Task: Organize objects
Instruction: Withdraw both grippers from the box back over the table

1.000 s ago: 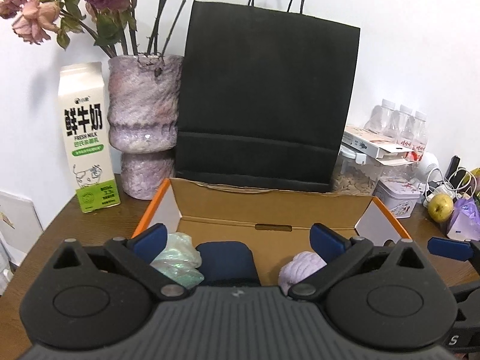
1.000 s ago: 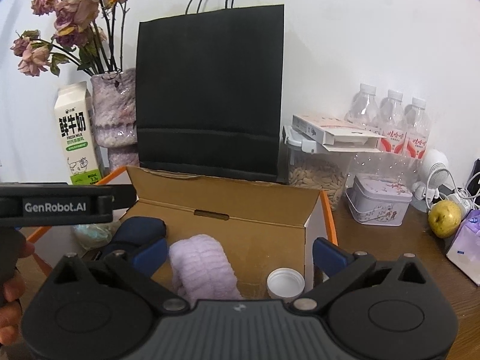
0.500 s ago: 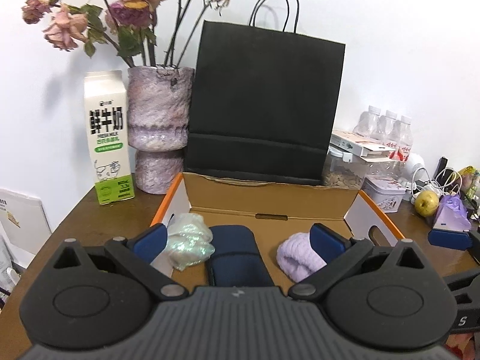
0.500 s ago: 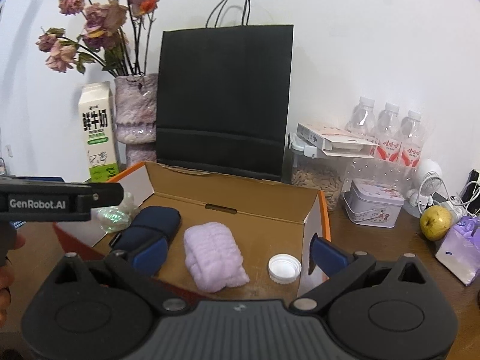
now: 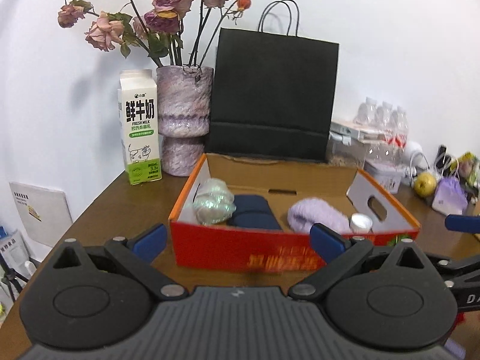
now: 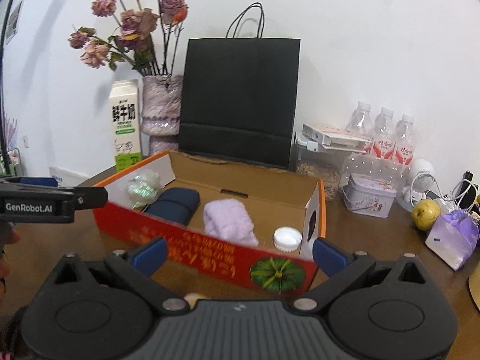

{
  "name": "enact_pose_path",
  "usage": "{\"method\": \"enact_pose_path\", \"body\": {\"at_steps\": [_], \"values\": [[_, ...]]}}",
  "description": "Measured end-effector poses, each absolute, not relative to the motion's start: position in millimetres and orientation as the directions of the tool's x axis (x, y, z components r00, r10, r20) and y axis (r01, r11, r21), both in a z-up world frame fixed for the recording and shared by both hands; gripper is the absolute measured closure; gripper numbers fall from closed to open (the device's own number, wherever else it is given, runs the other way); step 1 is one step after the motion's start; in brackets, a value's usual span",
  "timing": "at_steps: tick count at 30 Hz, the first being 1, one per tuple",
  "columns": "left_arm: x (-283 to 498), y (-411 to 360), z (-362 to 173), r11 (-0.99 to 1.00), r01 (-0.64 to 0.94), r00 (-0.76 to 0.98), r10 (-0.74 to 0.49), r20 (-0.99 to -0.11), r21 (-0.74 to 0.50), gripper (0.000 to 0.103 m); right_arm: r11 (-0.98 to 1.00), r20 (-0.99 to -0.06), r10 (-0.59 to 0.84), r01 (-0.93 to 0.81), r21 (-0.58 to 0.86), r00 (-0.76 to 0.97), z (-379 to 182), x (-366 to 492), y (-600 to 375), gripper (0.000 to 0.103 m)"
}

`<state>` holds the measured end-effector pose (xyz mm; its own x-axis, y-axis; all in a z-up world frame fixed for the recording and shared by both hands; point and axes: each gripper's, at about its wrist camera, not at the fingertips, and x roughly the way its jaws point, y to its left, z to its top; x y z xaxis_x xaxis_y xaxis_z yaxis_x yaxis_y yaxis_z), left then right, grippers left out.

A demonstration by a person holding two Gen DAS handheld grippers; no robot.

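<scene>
An open red-and-orange cardboard box [image 5: 240, 255] [image 6: 210, 258] stands on the brown table. Inside lie a shiny iridescent bundle [image 5: 213, 202] [image 6: 142, 187], a dark blue pouch [image 5: 253, 214] [image 6: 175, 205], a fluffy lilac roll [image 5: 318, 217] [image 6: 229, 220] and a white cap [image 5: 361, 222] [image 6: 287, 238]. My left gripper [image 5: 238, 238] is open and empty, just in front of the box. My right gripper [image 6: 238, 255] is open and empty, in front of the box's near wall.
Behind the box stand a black paper bag [image 5: 273, 99], a lilac vase of dried roses [image 5: 183, 120] and a milk carton [image 5: 139, 126]. To the right are water bottles [image 6: 384, 138], a seed jar [image 6: 318, 168], a tin [image 6: 369, 199], a yellow-green fruit [image 6: 426, 213] and a purple pouch [image 6: 453, 237].
Both grippers have pulled back and up from over the box. The box's red front wall now shows in both views. The things inside have not moved.
</scene>
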<state>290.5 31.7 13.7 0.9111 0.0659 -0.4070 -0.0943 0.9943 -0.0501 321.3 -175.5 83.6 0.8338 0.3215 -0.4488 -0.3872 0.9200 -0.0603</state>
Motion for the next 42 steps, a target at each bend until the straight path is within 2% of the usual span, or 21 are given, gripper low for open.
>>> {"method": "enact_pose_path", "body": {"at_steps": [23, 35, 42], "values": [[201, 15, -17, 0.999, -0.034, 0.890, 0.011, -0.456, -0.043, 0.000, 0.914, -0.449, 0.346, -0.405, -0.039, 0.824, 51, 236, -205, 0.000], [177, 9, -36, 0.997, -0.033, 0.866, -0.007, -0.500, -0.072, 0.000, 0.916, -0.454, 0.354, -0.402, -0.010, 0.818, 36, 215, -209, 0.000], [165, 3, -38, 0.998, -0.028, 0.871, 0.001, -0.491, -0.048, 0.000, 0.912, -0.453, 0.365, -0.410, -0.002, 0.813, 33, 203, -210, 0.000]]}}
